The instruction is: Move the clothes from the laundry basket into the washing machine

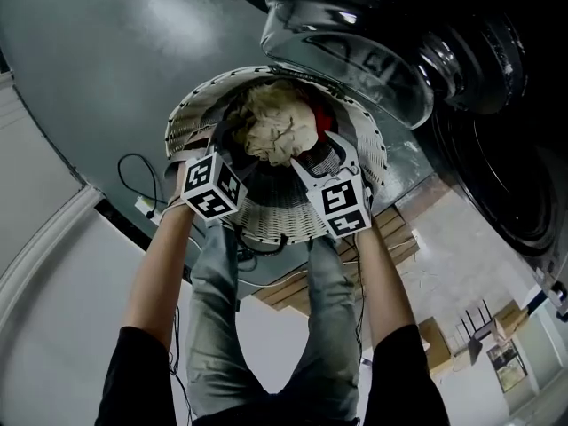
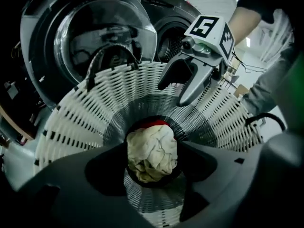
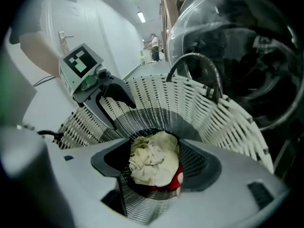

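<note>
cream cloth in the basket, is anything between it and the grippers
Nothing visible does. The cream cloth lies uncovered on top of the pile in the basket, over a red garment. The left gripper and right gripper are over the basket, jaws open, with only air between them and the cloth.

The white slatted plastic laundry basket (image 1: 275,220) looks smooth, with a faint sheen. The crumpled cream cloth bundle (image 1: 280,131) is soft, matt and creased, and lies over a red fabric piece (image 3: 179,175). The round glass washing-machine door (image 1: 355,51) is glossy and reflective, and the dark grey floor (image 1: 80,69) shines dully
</note>
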Motion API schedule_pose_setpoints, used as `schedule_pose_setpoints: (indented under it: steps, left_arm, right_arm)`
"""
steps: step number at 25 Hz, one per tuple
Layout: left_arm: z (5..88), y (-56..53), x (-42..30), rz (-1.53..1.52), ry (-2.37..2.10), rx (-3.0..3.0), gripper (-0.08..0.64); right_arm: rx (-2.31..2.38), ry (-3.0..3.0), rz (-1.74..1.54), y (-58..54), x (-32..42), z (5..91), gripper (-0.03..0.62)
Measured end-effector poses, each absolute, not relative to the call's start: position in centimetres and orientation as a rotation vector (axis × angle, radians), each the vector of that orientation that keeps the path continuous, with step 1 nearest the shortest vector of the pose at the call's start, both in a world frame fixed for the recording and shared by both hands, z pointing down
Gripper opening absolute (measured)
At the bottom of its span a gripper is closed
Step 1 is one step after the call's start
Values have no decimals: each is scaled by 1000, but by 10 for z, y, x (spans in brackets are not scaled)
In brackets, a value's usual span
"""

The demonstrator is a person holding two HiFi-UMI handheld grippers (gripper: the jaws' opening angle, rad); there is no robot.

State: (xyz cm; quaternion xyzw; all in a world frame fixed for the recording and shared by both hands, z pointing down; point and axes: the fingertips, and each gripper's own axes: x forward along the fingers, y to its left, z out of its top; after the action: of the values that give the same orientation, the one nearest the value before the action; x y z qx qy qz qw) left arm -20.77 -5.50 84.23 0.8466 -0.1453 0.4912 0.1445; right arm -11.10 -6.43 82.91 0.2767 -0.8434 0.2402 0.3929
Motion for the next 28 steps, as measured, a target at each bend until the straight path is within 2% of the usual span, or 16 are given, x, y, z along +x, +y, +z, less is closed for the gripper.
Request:
schedule_pose_setpoints:
  steps: [18,28]
  left_arm:
    - [974,-48,-177,1641,-185,2377,344]
    - [1039,-41,-190,1703,-189,2284,355]
  right_arm:
    - [432,-2007,441,-42,-114,966,318]
    - [212,-1839,186,-26,-111,1041,308]
